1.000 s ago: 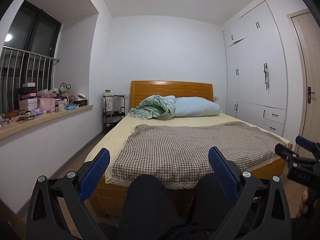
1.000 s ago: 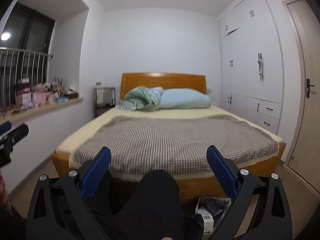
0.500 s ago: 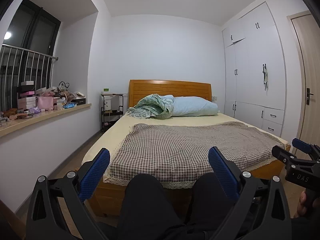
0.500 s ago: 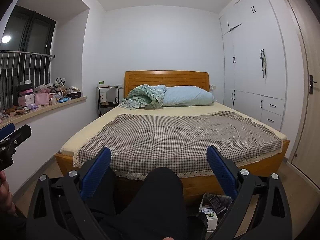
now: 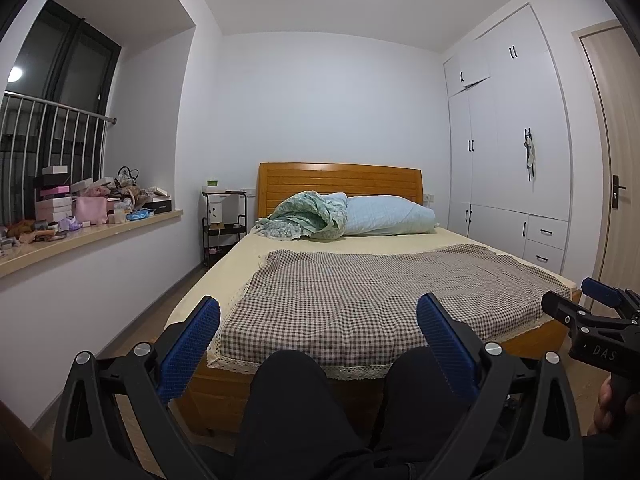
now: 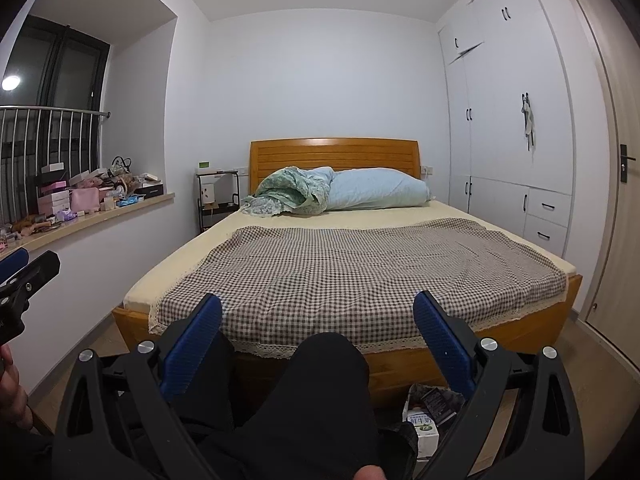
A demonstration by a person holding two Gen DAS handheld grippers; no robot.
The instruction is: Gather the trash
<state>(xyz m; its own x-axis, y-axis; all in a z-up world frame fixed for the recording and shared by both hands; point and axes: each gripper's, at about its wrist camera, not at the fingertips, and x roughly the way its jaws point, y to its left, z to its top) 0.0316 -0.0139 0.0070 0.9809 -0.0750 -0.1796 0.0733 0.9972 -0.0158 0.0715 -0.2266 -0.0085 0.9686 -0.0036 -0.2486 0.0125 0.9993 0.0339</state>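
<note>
Both cameras have tilted slightly upward; left gripper [image 5: 318,330] and right gripper [image 6: 318,328] gape empty over dark-trousered knees [image 6: 328,364], facing the checked bedspread [image 6: 360,272] on the wooden bed [image 6: 334,154].

- Big wooden bed [image 6: 472,364] fills the middle of my view, with a slatted headboard [image 6: 334,156] against the back wall.
- Brown checked blanket [image 6: 360,276] with a lace edge is spread over the lower half of the bed.
- Pale blue pillow [image 6: 380,194] sits at the head, and a crumpled green floral blanket [image 6: 292,194] is touching it on the left.
- Small black shelf cart [image 6: 216,200] stands left of the headboard.
- Window ledge [image 5: 100,236] at the left of the frame is piled with boxes and clutter.
- White wardrobe [image 5: 516,136] covers the right wall, and one upper door is hanging crooked.
- Wooden door [image 5: 620,152] is at the far right edge.
</note>
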